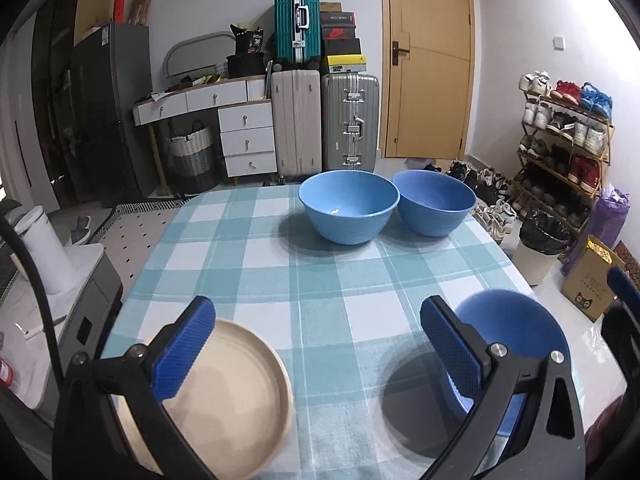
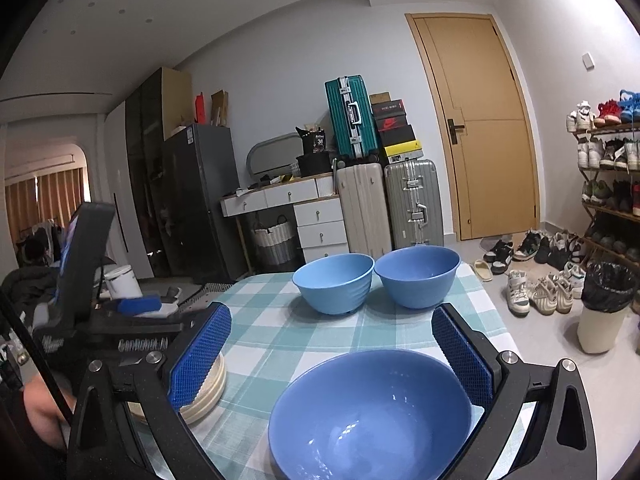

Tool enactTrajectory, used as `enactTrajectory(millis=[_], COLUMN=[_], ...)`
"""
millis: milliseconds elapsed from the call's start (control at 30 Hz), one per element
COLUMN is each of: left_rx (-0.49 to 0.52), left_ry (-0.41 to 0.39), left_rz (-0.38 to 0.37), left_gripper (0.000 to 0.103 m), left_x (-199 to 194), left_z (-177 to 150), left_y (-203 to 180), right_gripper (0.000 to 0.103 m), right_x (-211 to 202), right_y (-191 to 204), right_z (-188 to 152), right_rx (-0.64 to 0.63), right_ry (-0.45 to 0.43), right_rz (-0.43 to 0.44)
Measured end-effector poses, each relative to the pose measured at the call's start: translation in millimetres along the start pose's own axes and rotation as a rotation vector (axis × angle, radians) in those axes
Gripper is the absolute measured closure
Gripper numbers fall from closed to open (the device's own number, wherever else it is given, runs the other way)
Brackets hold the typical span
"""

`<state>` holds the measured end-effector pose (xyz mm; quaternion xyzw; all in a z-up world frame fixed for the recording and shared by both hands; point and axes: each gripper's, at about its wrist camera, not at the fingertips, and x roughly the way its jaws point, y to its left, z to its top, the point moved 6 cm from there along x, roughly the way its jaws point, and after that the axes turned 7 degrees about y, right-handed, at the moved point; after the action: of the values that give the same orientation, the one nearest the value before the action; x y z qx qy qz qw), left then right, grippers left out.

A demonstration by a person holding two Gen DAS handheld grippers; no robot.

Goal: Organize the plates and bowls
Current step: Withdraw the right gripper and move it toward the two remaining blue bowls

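Observation:
Two blue bowls stand side by side at the far edge of the checked table, the left bowl and the right bowl. A third blue bowl sits at the near right. Cream plates lie stacked at the near left. My left gripper hangs open above the cloth; its left finger is over the plates and its right finger beside the near bowl. My right gripper is open, its fingers straddling the near bowl from above.
The table drops off at the right towards a white bin with a black liner, a cardboard box and a shoe rack. Left of the table stands a grey unit. Suitcases and a door stand behind.

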<state>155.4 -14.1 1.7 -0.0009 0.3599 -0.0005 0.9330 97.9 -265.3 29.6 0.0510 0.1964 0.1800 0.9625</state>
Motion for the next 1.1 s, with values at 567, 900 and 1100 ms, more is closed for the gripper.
enactTrajectory(millis=[567,900,1100], left_rx=[-0.111,-0.205,-0.262], left_ry=[0.223,0.462,0.534], left_rz=[-0.018,0.013,-0.043], left_gripper=[0.0,0.0,0.0], left_x=[73,182,229], left_z=[110,118,119], left_y=[19,28,31], right_gripper=[0.001,0.001,0.015], right_x=[49,225,330], right_y=[-4,-22,-7], right_z=[152,206,169], right_rx=[-0.082,-0.151,-0.349], right_ry=[0.146,0.504,0.751], right_rz=[0.104,0.042,-0.029])
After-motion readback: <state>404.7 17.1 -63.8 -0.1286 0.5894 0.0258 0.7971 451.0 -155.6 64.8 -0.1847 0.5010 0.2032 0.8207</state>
